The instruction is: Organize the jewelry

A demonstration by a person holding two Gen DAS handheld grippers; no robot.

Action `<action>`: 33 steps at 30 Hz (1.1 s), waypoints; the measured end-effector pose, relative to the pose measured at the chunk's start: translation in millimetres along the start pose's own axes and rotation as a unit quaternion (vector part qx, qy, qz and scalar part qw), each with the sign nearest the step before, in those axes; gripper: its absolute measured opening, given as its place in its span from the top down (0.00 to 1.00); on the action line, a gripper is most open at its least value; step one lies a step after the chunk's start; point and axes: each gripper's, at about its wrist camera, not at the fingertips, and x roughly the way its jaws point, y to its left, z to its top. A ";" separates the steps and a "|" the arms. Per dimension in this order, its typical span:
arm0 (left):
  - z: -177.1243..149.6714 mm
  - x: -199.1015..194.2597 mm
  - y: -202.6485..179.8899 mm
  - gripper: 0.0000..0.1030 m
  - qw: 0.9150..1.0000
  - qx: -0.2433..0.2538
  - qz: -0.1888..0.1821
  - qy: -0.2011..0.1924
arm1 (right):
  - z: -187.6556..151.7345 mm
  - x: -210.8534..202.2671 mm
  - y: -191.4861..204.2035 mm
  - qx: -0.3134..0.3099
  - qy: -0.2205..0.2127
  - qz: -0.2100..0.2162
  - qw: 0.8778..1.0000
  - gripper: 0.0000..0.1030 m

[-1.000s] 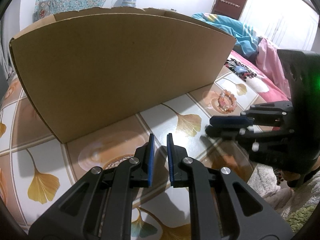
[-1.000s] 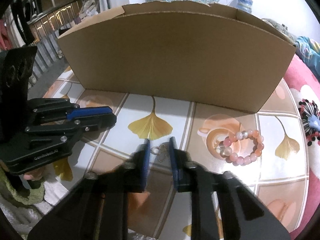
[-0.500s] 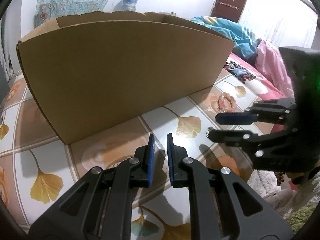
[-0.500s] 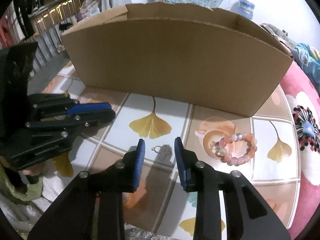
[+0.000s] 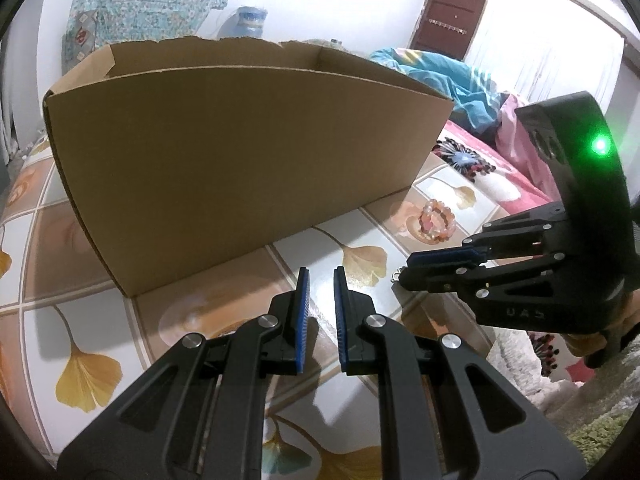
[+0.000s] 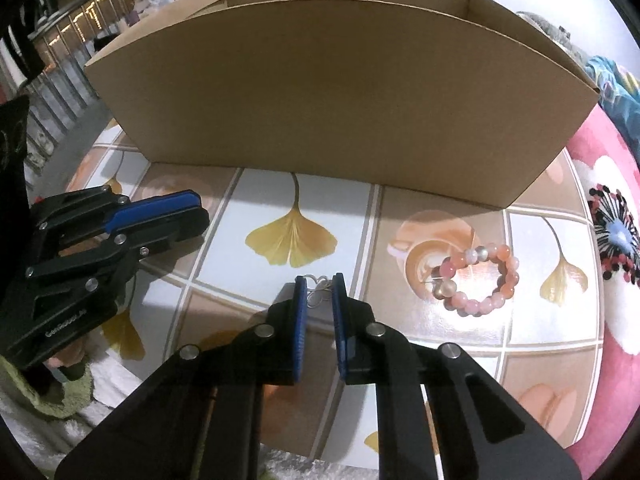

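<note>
Tiled tabletop: R wrist view alone shows right gripper jaws just closing, silver earring between.

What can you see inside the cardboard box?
Only the upper inner walls of the cardboard box show above its rim, and they are bare brown card. Its floor and anything lying on it are hidden behind the near wall.

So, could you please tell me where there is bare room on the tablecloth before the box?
Free: the ginkgo-leaf tile between the cardboard box and the left gripper; also the tiles at the box's left end. Crowded: around the bead bracelet and silver earring.
</note>
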 end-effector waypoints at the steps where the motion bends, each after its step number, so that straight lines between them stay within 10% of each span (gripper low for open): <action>1: -0.5 -0.6 0.7 0.89 1.000 -0.002 -0.001 -0.001 | 0.7 -0.3 -0.4 0.001 0.001 0.001 1.000 0.88; 18: -1.9 -4.6 -0.3 0.89 1.000 -0.002 -0.024 -0.003 | -3.5 -28.8 -24.9 0.034 -0.016 0.000 0.999 0.99; 23: 4.3 6.1 -31.3 0.67 0.997 0.044 -0.055 0.011 | -18.9 -38.3 -45.0 0.058 -0.033 -0.001 0.998 0.97; 33: 8.1 48.3 -74.8 0.73 0.988 0.139 0.003 0.071 | -43.0 -42.5 -59.0 0.085 -0.077 0.034 0.993 0.92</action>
